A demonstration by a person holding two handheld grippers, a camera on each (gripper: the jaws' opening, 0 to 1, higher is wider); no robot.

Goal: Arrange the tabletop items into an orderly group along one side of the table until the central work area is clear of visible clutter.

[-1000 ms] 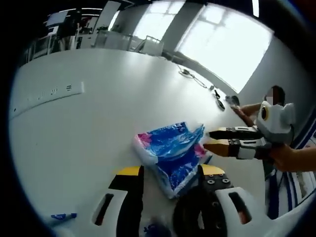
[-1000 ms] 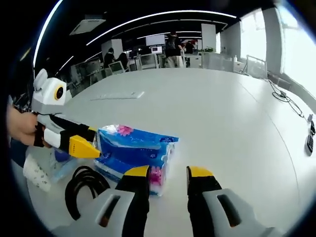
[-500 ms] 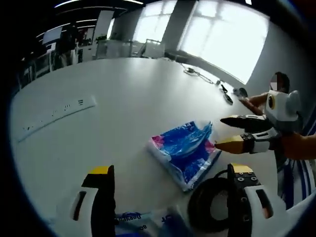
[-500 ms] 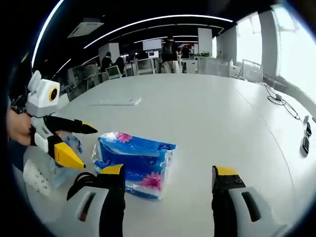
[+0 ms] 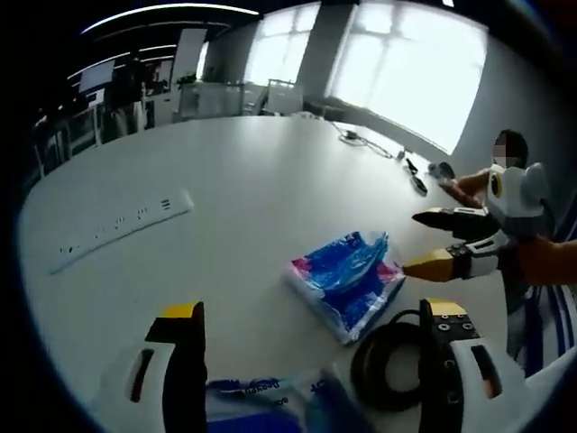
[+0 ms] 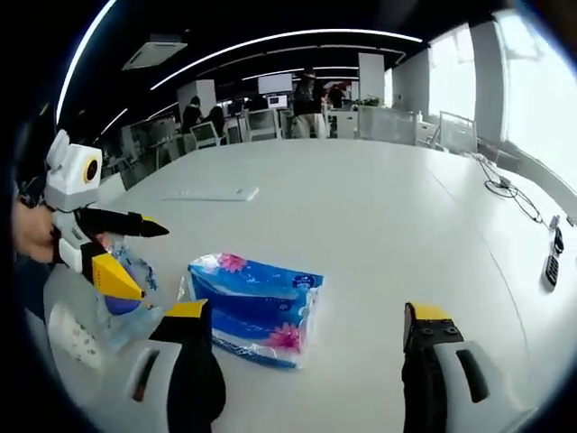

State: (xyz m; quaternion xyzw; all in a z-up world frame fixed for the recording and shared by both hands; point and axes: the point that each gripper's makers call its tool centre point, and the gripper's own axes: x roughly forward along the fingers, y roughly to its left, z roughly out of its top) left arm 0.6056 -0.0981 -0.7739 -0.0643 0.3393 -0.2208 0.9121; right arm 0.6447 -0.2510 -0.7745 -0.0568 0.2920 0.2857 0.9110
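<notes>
Blue tissue pack lies untouched between both grippers' wide-open, seemingly empty jaws.

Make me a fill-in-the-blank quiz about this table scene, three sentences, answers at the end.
1. The blue tissue pack lies on the white ____.
2. Both pairs of tongs, left and right, are ____ and hold nothing.
3. Beside the tissue pack, by the left tongs, lies a coiled ____ cable.

Missing words: table; open; black
</notes>
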